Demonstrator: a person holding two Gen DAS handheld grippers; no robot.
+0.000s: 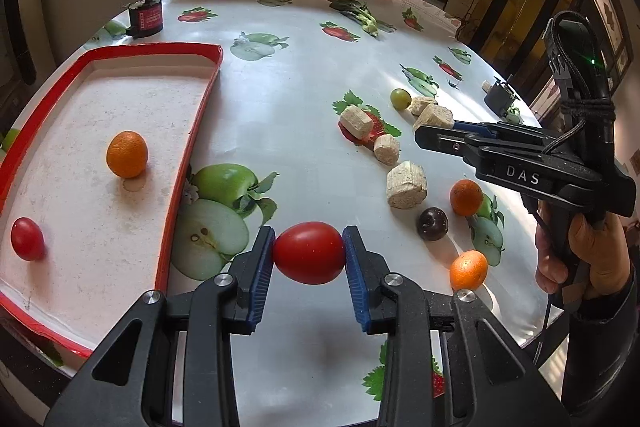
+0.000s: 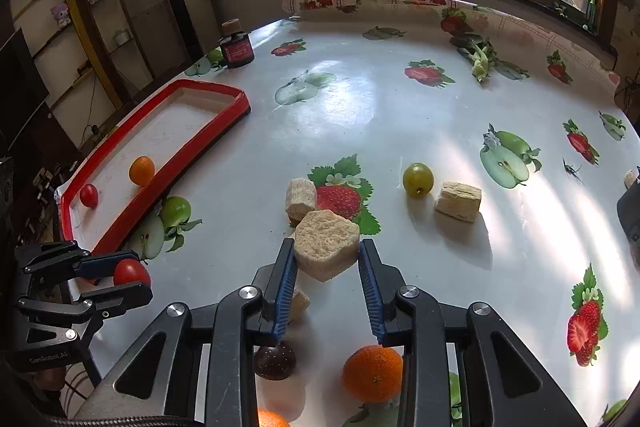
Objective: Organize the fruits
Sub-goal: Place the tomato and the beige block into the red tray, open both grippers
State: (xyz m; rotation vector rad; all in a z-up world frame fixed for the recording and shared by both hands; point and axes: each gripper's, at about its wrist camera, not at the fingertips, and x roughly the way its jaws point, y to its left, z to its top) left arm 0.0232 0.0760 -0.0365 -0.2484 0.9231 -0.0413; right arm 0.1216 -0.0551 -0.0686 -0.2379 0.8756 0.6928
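Red tomato (image 1: 309,253) pinched in our left gripper (image 1: 309,255), lifted beside the red-rimmed tray (image 1: 200,115) | tray already holds an orange (image 1: 127,154) and a tomato, so likely bound there | right gripper (image 2: 326,255) clamps a tan block (image 2: 326,249), probably clearing clutter off the surface (image 2: 380,115)

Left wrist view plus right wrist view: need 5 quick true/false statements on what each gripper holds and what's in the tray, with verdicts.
1. The left gripper is shut on a red tomato. True.
2. The right gripper holds an orange. False: its pads press on a beige hexagonal block.
3. The red-rimmed tray holds one orange and one small tomato. True.
4. The green grape lies in the tray. False: it sits on the tablecloth beside another beige block.
5. The dark jar stands inside the tray. False: it stands on the tablecloth beyond it.
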